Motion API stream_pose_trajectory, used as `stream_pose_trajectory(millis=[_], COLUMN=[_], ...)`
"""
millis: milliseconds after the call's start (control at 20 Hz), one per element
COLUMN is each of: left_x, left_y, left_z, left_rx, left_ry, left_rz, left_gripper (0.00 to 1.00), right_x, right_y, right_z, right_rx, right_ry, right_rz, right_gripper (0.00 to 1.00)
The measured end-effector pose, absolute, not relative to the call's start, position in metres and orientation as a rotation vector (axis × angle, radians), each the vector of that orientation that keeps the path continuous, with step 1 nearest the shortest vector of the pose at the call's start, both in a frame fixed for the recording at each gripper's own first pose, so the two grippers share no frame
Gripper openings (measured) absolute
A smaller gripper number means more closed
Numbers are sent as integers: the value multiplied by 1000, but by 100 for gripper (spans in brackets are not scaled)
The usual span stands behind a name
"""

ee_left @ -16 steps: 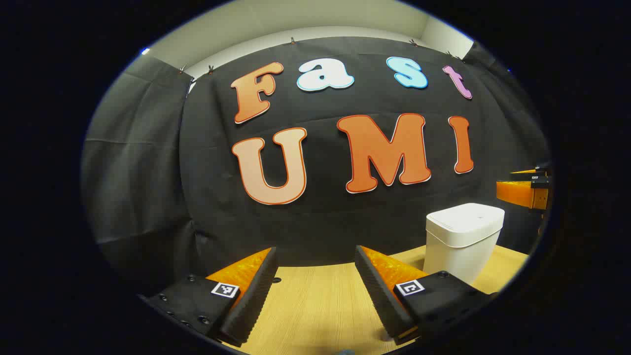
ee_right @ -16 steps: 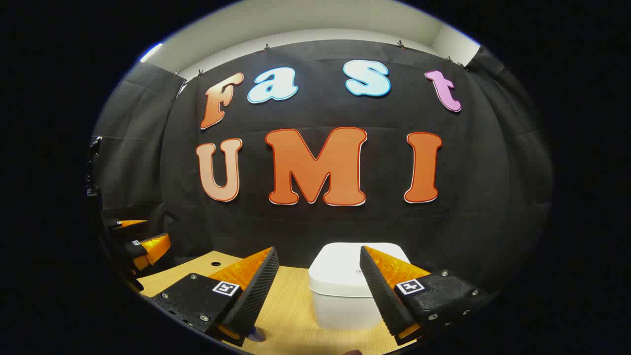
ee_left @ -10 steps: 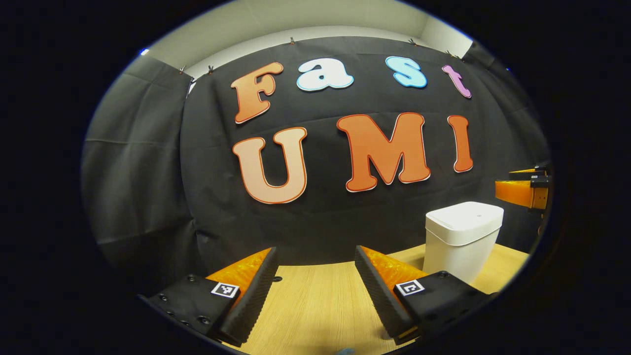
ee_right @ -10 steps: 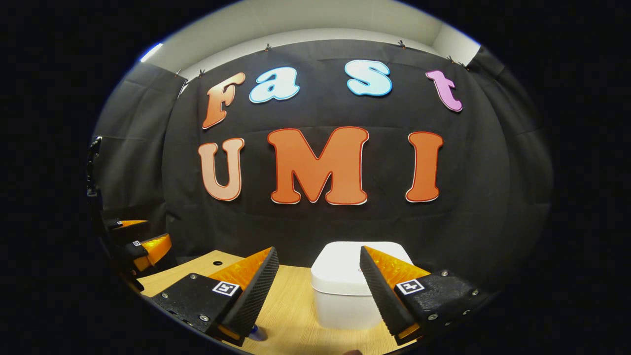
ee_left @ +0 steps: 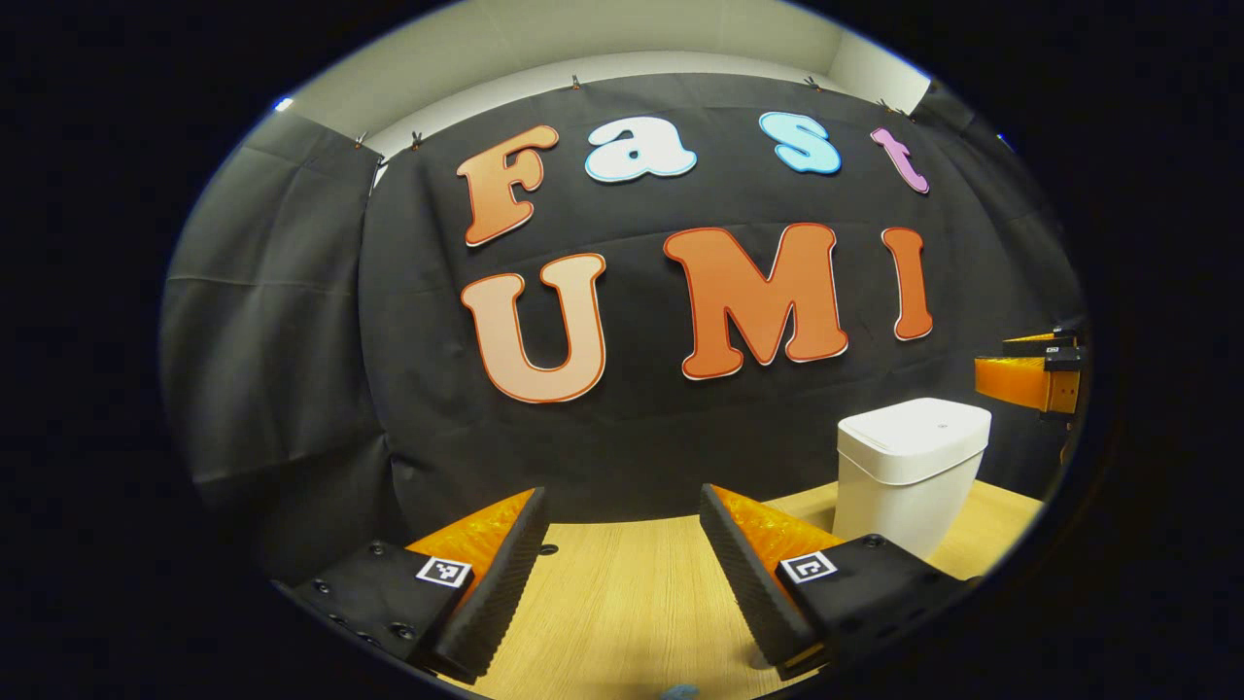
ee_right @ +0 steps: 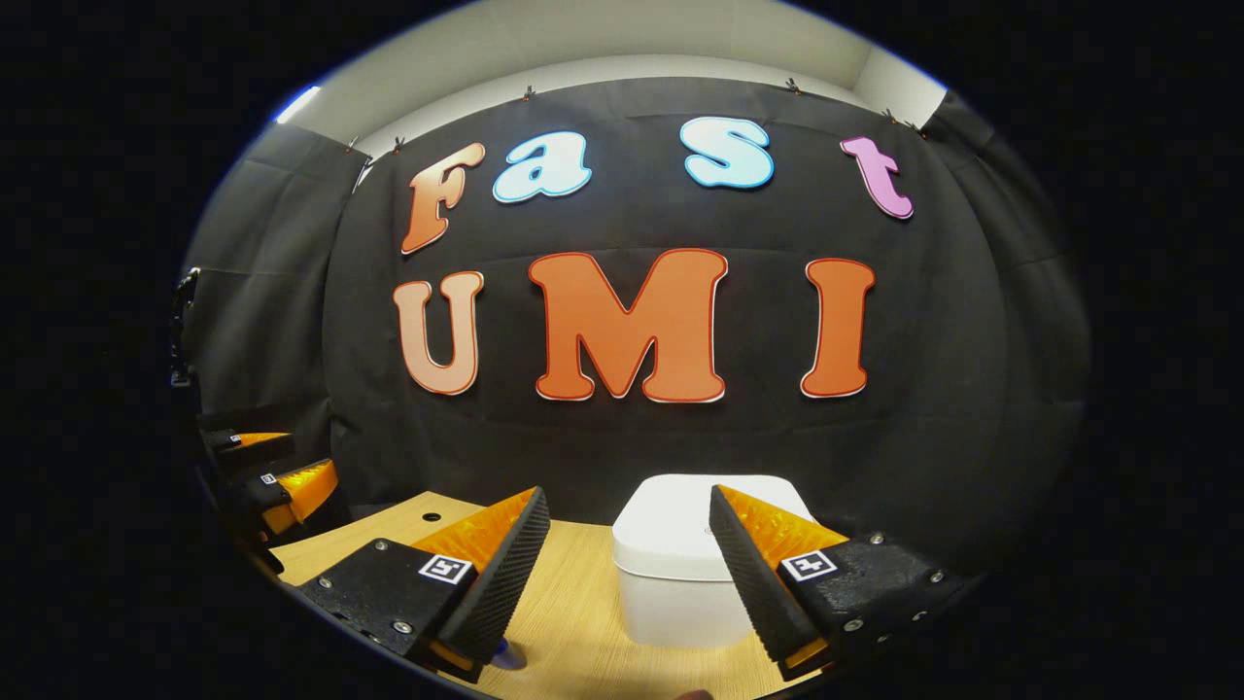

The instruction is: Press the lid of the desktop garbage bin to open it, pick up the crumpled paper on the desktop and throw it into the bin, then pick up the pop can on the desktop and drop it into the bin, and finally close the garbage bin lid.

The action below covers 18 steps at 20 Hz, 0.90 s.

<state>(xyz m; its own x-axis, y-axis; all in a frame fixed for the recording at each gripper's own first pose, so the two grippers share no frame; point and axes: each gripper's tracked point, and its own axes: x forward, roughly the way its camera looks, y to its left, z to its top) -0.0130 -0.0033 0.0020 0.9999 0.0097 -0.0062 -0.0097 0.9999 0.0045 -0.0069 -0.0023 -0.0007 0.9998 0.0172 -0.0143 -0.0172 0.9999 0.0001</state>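
The white desktop bin [ee_left: 912, 472] stands on the wooden table at the right of the left gripper view, its lid shut. My left gripper [ee_left: 622, 496] hovers open over bare table, well left of the bin. In the right gripper view the bin [ee_right: 680, 569] sits just ahead, with my right gripper [ee_right: 627, 494] open above and in front of its shut lid [ee_right: 671, 520]. A small blue object [ee_right: 505, 657] peeks out under the near finger; I cannot tell what it is.
The wooden table [ee_left: 632, 603] runs back to the black cloth wall. The right gripper [ee_left: 1030, 377] shows at the far right of the left gripper view. The left gripper [ee_right: 287, 483] shows at the far left of the right gripper view. A small hole [ee_right: 426, 517] marks the tabletop.
Both views have drifted only very slightly. Both grippers stay open and the bin lid stays shut.
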Motion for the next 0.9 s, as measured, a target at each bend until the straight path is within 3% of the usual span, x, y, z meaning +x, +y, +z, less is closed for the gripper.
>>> stream_pose_trajectory(millis=[900], left_x=[-27], left_y=[-10], left_z=[-8], left_rx=[37], left_ry=[42], left_rz=[29], left_gripper=[99], right_x=[25], right_y=[-48], right_z=[6], right_rx=[-38], right_ry=[90], right_rz=[-49], right_gripper=[99])
